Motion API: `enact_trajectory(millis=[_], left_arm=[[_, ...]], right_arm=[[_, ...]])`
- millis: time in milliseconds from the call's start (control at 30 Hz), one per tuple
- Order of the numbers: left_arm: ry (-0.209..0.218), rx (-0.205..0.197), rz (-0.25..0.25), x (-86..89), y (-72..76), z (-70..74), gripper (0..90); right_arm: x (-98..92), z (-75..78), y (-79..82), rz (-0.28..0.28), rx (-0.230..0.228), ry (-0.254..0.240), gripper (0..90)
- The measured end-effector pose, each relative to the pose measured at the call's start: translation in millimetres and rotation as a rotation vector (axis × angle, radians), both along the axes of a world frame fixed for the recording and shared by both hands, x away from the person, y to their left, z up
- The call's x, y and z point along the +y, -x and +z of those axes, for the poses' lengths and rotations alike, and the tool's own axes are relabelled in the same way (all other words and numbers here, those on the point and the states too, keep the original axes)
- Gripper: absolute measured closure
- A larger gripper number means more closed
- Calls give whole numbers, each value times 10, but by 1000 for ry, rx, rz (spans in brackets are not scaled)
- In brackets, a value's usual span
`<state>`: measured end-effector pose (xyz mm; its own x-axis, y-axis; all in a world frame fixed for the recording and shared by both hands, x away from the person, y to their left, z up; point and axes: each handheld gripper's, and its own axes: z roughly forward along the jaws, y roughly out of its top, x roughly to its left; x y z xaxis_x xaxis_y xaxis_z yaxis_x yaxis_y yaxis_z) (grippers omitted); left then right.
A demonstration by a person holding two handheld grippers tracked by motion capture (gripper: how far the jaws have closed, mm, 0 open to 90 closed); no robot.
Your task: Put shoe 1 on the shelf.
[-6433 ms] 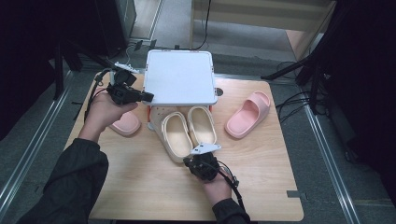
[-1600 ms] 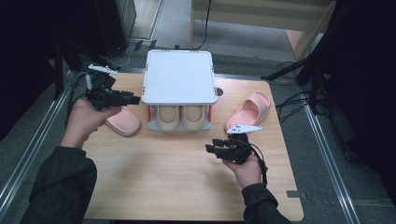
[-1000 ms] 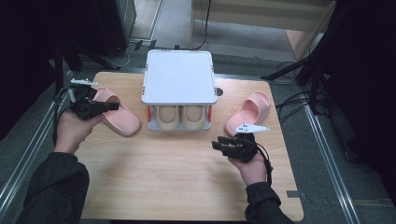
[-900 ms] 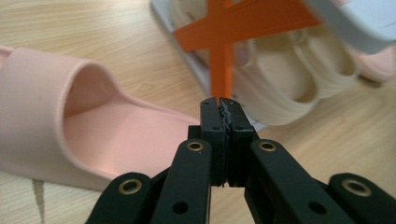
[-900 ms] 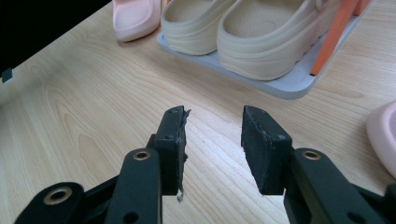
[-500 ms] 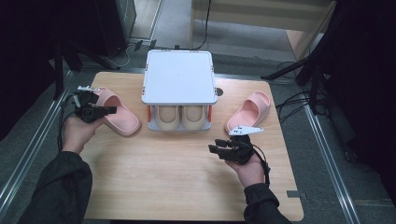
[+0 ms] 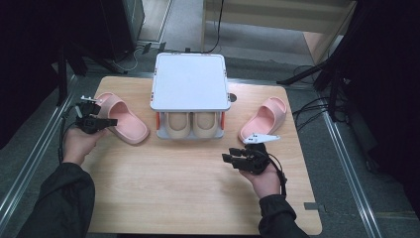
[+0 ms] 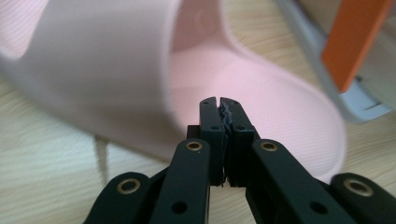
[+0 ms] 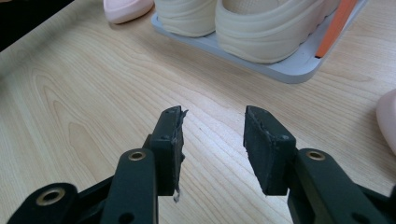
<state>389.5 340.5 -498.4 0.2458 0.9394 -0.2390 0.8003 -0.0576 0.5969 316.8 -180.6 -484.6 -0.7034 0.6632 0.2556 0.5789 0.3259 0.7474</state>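
A pink slipper (image 7: 124,119) lies on the wooden table (image 7: 173,188) left of a white two-level rack (image 7: 188,82). My left gripper (image 7: 111,121) is at that slipper's left side with its jaws pressed together, empty. In the left gripper view the gripper (image 8: 218,105) points at the slipper's insole (image 8: 280,98), just below the strap. A pair of beige slippers (image 7: 193,124) sits on the rack's lower shelf. My right gripper (image 7: 228,158) hovers over bare table in front of the rack; its jaws (image 9: 212,121) have just been opening a little, with nothing between them. The second pink slipper (image 7: 262,119) lies right of the rack.
Orange posts (image 9: 336,28) hold up the rack's top plate. The rack's grey base (image 9: 289,70) lies just ahead of the right gripper. Metal rails (image 7: 34,158) run along the table's sides, with cables on the floor to the right.
My left hand has sunk toward the table beside the left pink slipper. The right hand has stayed in place. The beige slippers, earlier in front of the rack, now sit inside it.
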Motion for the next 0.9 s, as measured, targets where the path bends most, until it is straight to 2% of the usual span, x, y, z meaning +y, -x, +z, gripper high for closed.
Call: enact_trajectory(millis=[67,333,633,800,900], left_arm=[[28,1,9,48,14,-7,880],[11,6,14,120,66,-13,879],[1,-1,72,259,117,-12,876],[28,-2,85,316,140,19,830],[26,-21,90,339,163,63,744]], right_arm=[[12,-1,-4,6,3,2,585],[62,-9,-29,22,6,6,584],[97,-12,-46,30,7,8,584],[96,-11,-48,29,10,7,585],[87,-11,-52,26,12,3,584]])
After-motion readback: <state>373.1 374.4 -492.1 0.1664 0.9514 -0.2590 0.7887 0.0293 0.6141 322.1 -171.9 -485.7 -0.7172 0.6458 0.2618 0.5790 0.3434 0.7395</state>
